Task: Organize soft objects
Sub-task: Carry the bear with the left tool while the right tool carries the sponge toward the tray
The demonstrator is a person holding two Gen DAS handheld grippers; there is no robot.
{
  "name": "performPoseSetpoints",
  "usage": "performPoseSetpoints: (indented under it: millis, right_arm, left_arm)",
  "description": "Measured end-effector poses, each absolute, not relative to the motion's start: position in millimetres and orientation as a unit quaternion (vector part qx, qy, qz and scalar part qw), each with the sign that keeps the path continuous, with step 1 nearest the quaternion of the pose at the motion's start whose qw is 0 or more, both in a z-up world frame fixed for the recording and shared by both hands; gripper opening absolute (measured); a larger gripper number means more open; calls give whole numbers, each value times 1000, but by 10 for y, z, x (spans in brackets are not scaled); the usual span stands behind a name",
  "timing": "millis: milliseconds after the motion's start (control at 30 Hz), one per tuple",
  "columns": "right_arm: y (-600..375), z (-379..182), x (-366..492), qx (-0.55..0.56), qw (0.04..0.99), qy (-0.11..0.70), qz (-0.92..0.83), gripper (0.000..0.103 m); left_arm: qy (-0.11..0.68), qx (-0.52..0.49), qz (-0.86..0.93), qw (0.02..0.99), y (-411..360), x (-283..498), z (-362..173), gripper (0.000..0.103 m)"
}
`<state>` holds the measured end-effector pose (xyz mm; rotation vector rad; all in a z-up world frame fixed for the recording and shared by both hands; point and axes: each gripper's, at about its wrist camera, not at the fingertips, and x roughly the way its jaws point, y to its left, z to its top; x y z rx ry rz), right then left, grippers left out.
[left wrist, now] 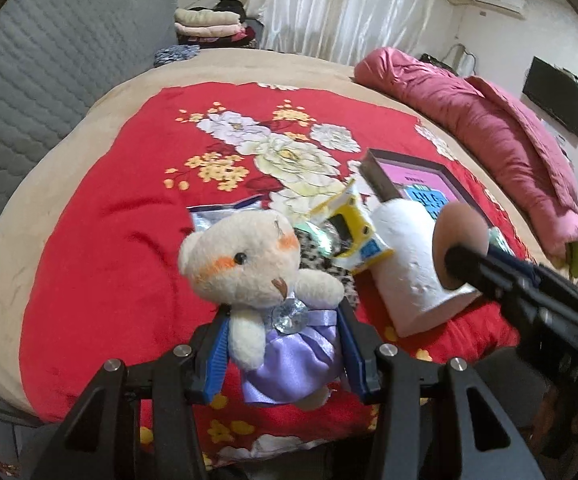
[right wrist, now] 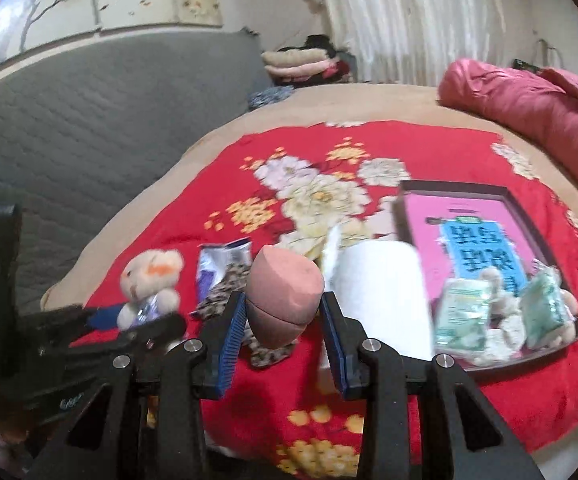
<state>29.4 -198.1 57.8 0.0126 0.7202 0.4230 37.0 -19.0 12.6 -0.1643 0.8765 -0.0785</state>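
Cream teddy bear (left wrist: pixel 257 276) in lilac satin dress

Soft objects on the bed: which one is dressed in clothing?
The teddy bear, in a shiny purple dress, held by the left hand-held gripper. The pink sponge and white paper roll are bare.

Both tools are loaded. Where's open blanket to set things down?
Free: red blanket left of the teddy bear, out to the tan edge, and the flower print behind the clutter. Crowded: foil packet, tissue roll and tray, its near end full.
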Motion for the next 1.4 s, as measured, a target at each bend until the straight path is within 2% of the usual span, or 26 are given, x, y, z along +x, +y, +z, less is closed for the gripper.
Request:
performPoseSetpoints:
  millis: [967, 1400]
  right_arm:
    - [-3474, 621, 459, 55, 951, 304, 24, 39]
    - [-3601, 753, 344, 51, 966, 253, -3, 39]
  left_arm:
    - [432, -41, -106, 895, -1285, 585, 353, 48]
    - [421, -24, -145, 895, -1794, 814, 532, 48]
